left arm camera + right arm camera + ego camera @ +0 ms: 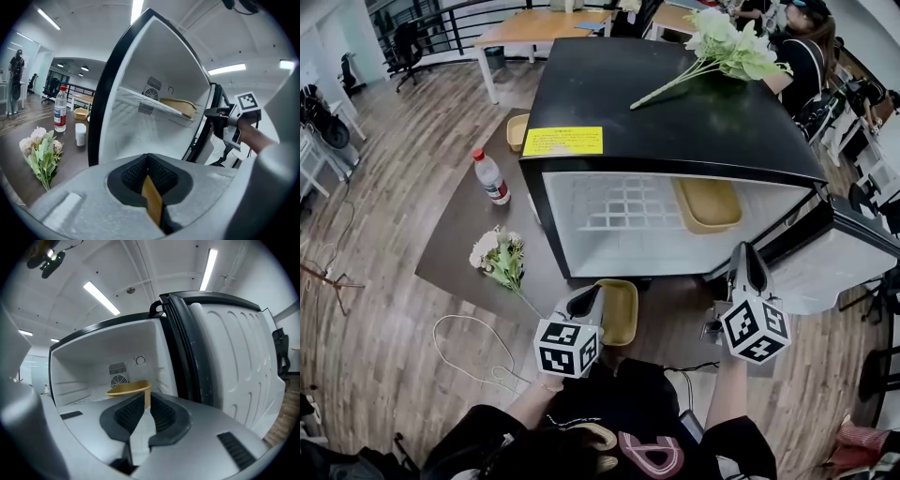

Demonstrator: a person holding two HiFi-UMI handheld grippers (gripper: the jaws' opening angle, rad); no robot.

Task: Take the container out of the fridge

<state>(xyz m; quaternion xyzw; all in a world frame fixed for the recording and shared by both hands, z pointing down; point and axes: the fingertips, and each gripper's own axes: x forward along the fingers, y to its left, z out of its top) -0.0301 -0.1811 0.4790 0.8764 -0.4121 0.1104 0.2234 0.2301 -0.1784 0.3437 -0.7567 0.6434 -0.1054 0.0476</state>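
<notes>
Left gripper (592, 300) is clamped tight on the rim of a yellow container (620, 314), already out front of the open mini fridge (675, 122). Right gripper (747, 255) is barely cracked, empty, and aimed at a second yellow container (709, 203) on the right of the wire shelf (614, 214). I'd guess that's the next grab: open wider and reach in. There's plenty of room left of it, but the door (839, 262) is close on the right.

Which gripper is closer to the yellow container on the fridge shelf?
Right. The right gripper hangs just before the shelf container; the left gripper is farther left, gripping a second container.
</notes>
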